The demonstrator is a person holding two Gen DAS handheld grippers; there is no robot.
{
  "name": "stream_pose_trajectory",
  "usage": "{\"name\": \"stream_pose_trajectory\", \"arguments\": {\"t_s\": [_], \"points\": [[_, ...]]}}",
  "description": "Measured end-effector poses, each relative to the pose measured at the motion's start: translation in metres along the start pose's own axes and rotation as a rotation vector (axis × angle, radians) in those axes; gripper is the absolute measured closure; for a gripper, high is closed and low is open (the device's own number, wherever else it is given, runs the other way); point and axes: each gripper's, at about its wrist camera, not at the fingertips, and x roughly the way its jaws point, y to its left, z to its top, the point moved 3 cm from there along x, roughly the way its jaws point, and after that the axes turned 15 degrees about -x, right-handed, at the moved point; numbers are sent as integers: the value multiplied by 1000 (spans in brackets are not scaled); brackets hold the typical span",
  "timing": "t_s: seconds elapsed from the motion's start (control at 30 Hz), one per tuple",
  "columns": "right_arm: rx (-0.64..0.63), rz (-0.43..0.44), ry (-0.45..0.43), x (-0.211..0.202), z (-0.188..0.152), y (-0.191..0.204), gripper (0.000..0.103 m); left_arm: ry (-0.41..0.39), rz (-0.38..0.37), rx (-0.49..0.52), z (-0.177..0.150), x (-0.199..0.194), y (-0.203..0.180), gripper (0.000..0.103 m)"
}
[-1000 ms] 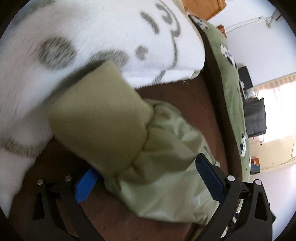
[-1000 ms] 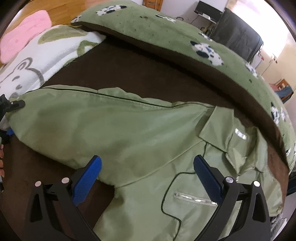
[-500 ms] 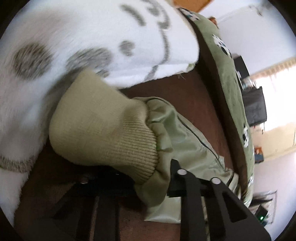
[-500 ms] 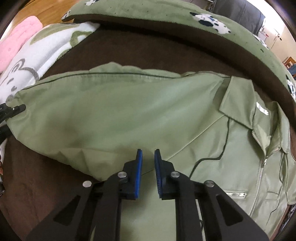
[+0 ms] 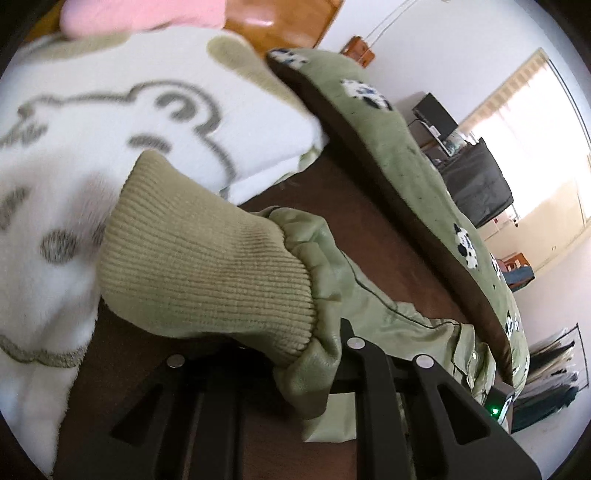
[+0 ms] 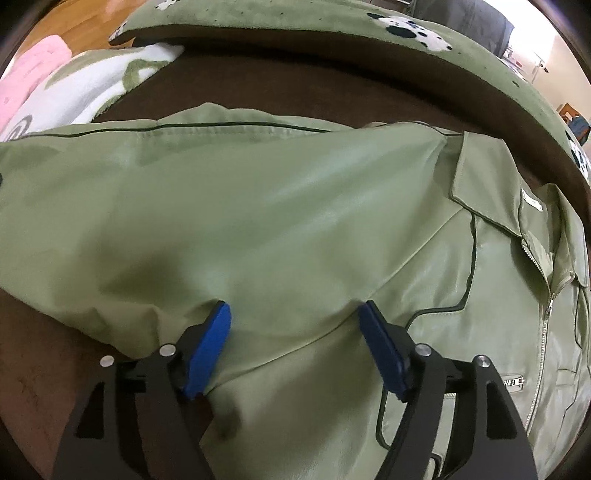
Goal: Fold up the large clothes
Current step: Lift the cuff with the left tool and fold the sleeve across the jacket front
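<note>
A light green jacket (image 6: pixel 280 206) lies spread on a dark brown bed sheet (image 6: pixel 280 85), collar and zipper (image 6: pixel 543 295) at the right. Its sleeve stretches left across the right wrist view. My right gripper (image 6: pixel 295 332) is open, its blue pads (image 6: pixel 208 350) pressed on the sleeve fabric near the armpit seam. In the left wrist view my left gripper (image 5: pixel 295 354) is shut on the sleeve end just behind the ribbed knit cuff (image 5: pixel 207 269). The cuff is lifted and hides the pads.
A white plush blanket with grey animal drawings (image 5: pixel 110 122) lies just beyond the cuff, with a pink item (image 5: pixel 140 14) behind it. A green cow-print duvet (image 5: pixel 406 155) runs along the far side of the bed (image 6: pixel 369 29). A window and dark furniture stand at the right.
My left gripper closed on the sleeve end and raised the cuff. My right gripper moved forward onto the sleeve, closed half a second ago, and now stands open again.
</note>
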Motion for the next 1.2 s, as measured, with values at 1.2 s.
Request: {"name": "stream_pose_trajectory", "arguments": {"t_s": [1.2], "points": [[195,-248,-19,-234,-225,-293,6,108,-157,629,-320,-4,-366,85]]}}
